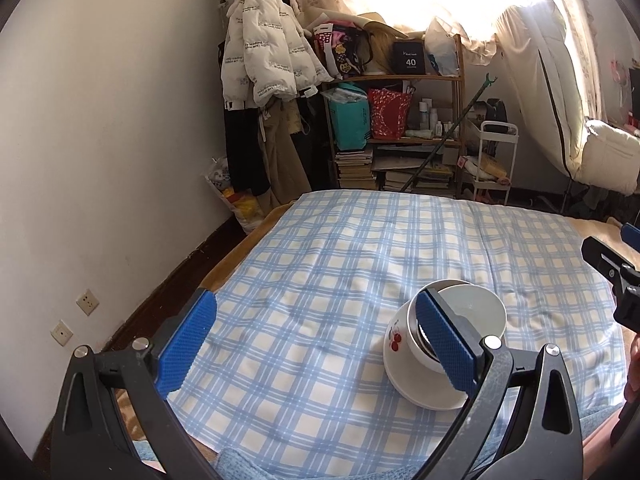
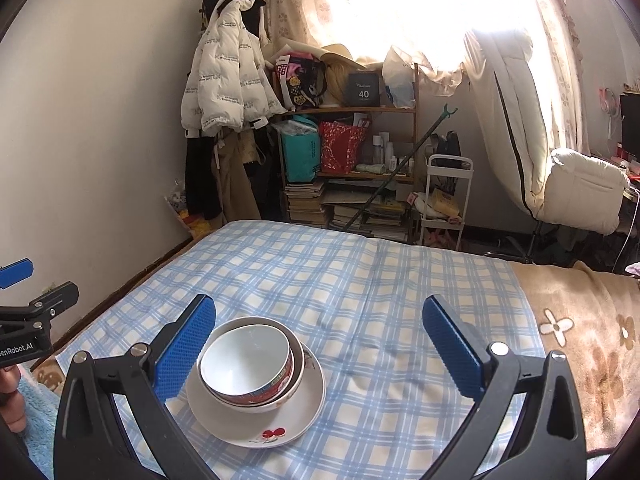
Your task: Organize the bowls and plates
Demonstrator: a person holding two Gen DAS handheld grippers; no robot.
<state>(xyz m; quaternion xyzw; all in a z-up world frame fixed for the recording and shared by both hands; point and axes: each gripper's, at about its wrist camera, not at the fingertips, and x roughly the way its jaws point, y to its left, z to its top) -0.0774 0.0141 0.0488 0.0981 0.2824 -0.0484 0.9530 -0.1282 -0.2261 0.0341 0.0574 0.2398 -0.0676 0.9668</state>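
A white plate with a red cherry print (image 2: 280, 420) lies on the blue checked cloth (image 2: 360, 300). Two nested bowls stand on it: a larger white bowl (image 2: 296, 380) and, inside it, a smaller white bowl with a red band (image 2: 244, 364). In the left wrist view the plate (image 1: 404, 372) and the bowls (image 1: 476, 308) sit behind my right finger. My left gripper (image 1: 316, 344) is open and empty, above the cloth left of the stack. My right gripper (image 2: 320, 352) is open and empty, with the stack by its left finger (image 2: 184, 356).
The cloth covers a bed that runs along a white wall at the left. A brown flowered blanket (image 2: 580, 340) lies at the right. Beyond the bed stand a cluttered wooden shelf (image 2: 352, 152), hanging coats (image 2: 224, 88) and a small white cart (image 2: 444, 200).
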